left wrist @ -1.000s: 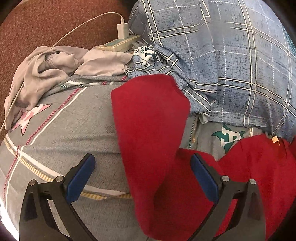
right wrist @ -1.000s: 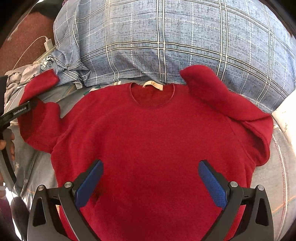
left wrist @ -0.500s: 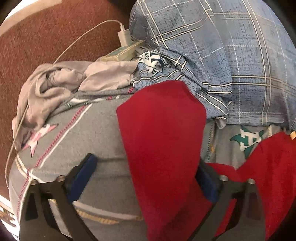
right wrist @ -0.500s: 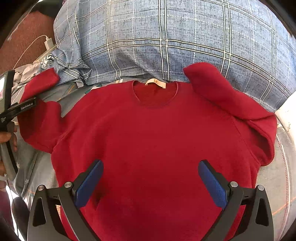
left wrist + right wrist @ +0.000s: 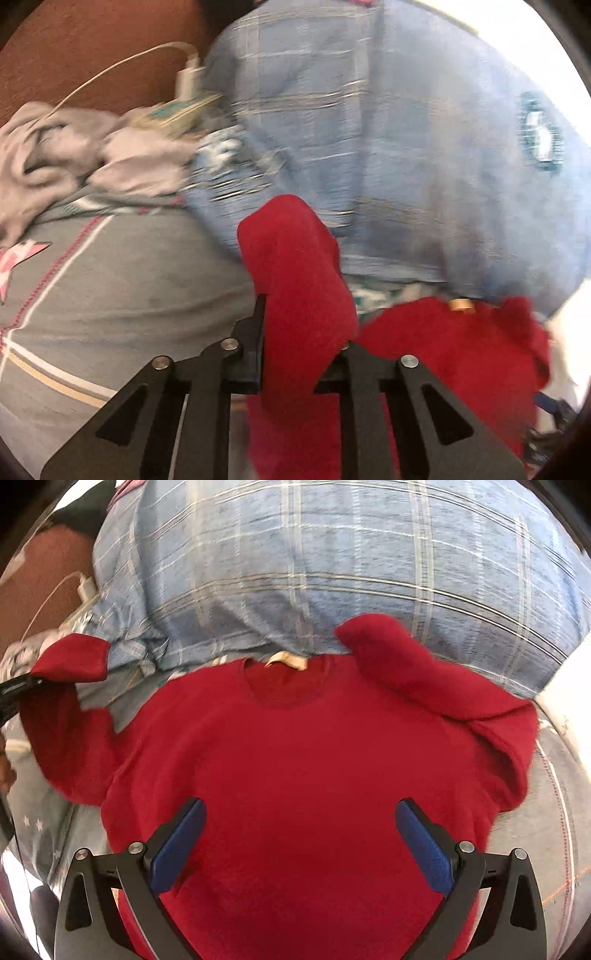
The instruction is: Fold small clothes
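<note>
A red sweater [image 5: 303, 757] lies front-up on the grey bedsheet [image 5: 110, 280], collar toward the pillow. My left gripper [image 5: 303, 326] has its jaws closing on the sweater's left sleeve [image 5: 291, 251]; the pads press the cloth, and the cuff stands up above them. The right wrist view shows that sleeve [image 5: 70, 661] lifted at the far left. The other sleeve [image 5: 424, 675] lies folded over the shoulder. My right gripper [image 5: 299, 830] hovers open over the sweater's lower body with nothing between its fingers.
A large blue plaid pillow [image 5: 332, 554] lies just behind the collar. A crumpled grey garment [image 5: 55, 147] and a power strip [image 5: 177, 114] with a white charger [image 5: 186, 77] sit at the back left. A white object [image 5: 565, 686] borders the right edge.
The left jaws went from wide open around the sleeve to clamped on it, and the sleeve has risen with the gripper. The right gripper stays open in place.
</note>
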`<action>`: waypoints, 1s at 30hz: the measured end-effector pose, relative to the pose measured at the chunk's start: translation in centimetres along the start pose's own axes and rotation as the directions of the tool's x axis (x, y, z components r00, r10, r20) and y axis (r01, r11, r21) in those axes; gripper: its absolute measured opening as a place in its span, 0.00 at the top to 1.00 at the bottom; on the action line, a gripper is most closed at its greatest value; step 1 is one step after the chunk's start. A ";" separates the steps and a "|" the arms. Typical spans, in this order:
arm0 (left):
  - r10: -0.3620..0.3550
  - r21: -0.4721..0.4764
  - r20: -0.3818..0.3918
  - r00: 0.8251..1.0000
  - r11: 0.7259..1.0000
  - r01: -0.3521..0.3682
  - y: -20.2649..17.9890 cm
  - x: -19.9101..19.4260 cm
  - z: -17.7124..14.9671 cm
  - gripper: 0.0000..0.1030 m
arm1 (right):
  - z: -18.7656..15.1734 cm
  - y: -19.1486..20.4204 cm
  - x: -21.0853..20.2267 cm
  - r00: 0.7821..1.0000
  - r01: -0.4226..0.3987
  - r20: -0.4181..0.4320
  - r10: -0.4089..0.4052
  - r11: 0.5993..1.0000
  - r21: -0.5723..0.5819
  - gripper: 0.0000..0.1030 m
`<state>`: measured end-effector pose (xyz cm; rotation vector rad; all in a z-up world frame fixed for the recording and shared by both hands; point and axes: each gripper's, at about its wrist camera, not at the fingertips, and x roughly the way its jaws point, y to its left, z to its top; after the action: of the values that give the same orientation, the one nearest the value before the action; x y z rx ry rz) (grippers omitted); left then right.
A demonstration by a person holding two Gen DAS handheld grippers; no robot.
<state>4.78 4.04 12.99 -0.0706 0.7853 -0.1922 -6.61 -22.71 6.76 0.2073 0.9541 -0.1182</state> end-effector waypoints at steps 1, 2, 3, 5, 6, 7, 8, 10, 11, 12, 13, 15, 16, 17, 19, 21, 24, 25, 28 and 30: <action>-0.037 0.005 0.003 0.999 0.999 0.037 -1.0 -0.5 0.1 0.87 | 0.1 -0.6 -0.3 1.000 -0.001 0.008 0.001 1.000 0.019 0.01; -0.078 0.011 0.005 0.997 0.997 0.078 -2.0 -1.0 0.2 0.87 | 0.2 -1.0 -0.5 1.000 -0.001 0.015 0.001 1.000 0.031 0.01; -0.128 0.018 0.007 0.992 0.992 0.128 -3.2 -1.6 0.2 0.87 | 0.3 -1.5 -0.8 1.000 0.000 0.022 -0.001 0.999 0.042 0.01; -0.211 0.033 0.008 0.977 0.977 0.211 -5.8 -2.4 0.0 0.87 | 0.3 -2.5 -1.4 0.999 0.009 0.036 -0.012 0.998 0.060 0.01; -0.238 0.039 0.007 0.971 0.971 0.237 -6.7 -2.6 -0.2 0.87 | 0.3 -3.1 -1.6 0.999 0.016 0.042 -0.018 0.998 0.068 0.01; -0.279 0.046 -0.002 0.960 0.959 0.278 -8.2 -2.8 -0.4 0.87 | 0.4 -3.7 -1.8 0.999 0.023 0.047 -0.027 0.997 0.080 0.01; -0.312 0.054 -0.018 0.950 0.948 0.313 -9.6 -2.7 -0.7 0.87 | 0.3 -4.3 -2.0 0.998 0.030 0.050 -0.035 0.995 0.092 0.01; -0.367 0.064 -0.054 0.929 0.927 0.370 -12.4 -2.1 -1.9 0.87 | 0.2 -5.7 -2.4 0.997 0.041 0.054 -0.048 0.992 0.122 0.01; -0.387 0.071 -0.076 0.919 0.917 0.392 -14.1 -1.5 -2.8 0.87 | 0.1 -6.4 -2.5 0.997 0.047 0.055 -0.054 0.989 0.137 0.01; -0.398 0.076 -0.096 0.912 0.911 0.405 -15.4 -1.1 -3.6 0.87 | 0.0 -7.0 -2.6 0.997 0.052 0.055 -0.061 0.987 0.152 0.01; -0.407 0.077 -0.118 0.906 0.906 0.417 -16.6 -0.4 -4.4 0.87 | -0.2 -7.9 -2.8 0.996 0.059 0.055 -0.069 0.984 0.169 0.01; -0.415 0.095 -0.173 0.893 0.895 0.435 -19.3 1.4 -6.8 0.87 | -0.4 -9.0 -3.0 0.995 0.068 0.055 -0.080 0.978 0.195 0.01; -0.405 0.112 -0.191 0.894 0.896 0.429 -20.1 2.1 -7.7 0.87 | -0.6 -9.8 -3.1 0.995 0.068 0.054 -0.081 0.976 0.209 0.01; -0.388 0.129 -0.211 0.897 0.899 0.419 -21.1 2.8 -8.7 0.87 | -0.7 -10.3 -3.2 0.995 0.067 0.052 -0.080 0.974 0.218 0.01; -0.356 0.155 -0.271 0.894 0.901 0.406 -22.3 4.3 -10.6 0.81 | -0.9 -11.2 -3.2 0.996 0.067 0.047 -0.080 0.970 0.232 0.00; -0.340 0.165 -0.307 0.889 0.901 0.401 -22.6 4.8 -11.7 0.56 | -1.0 -11.6 -3.2 0.997 0.049 0.054 -0.064 0.970 0.238 0.00; -0.348 0.177 -0.290 0.891 0.896 0.408 -21.3 2.8 -11.5 0.37 | -0.9 -11.8 -3.0 0.998 0.001 0.063 -0.016 0.974 0.227 0.00; -0.345 0.182 -0.264 0.901 0.899 0.398 -20.4 1.7 -11.2 0.32 | -0.7 -11.7 -2.8 0.998 -0.016 0.067 0.001 0.976 0.218 0.00; -0.310 0.189 -0.164 0.936 0.922 0.339 -16.9 -1.1 -10.0 0.26 | -0.2 -10.8 -2.0 0.996 -0.052 0.074 0.039 0.981 0.185 0.01; -0.250 0.191 -0.097 0.963 0.945 0.264 -14.1 -2.5 -9.3 0.24 | 0.3 -9.8 -1.3 0.995 -0.079 0.067 0.069 0.985 0.156 0.02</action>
<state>-5.64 -9.22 10.06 0.0277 0.8233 -0.5246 -9.02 -32.34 6.73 0.3831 0.8756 -0.1314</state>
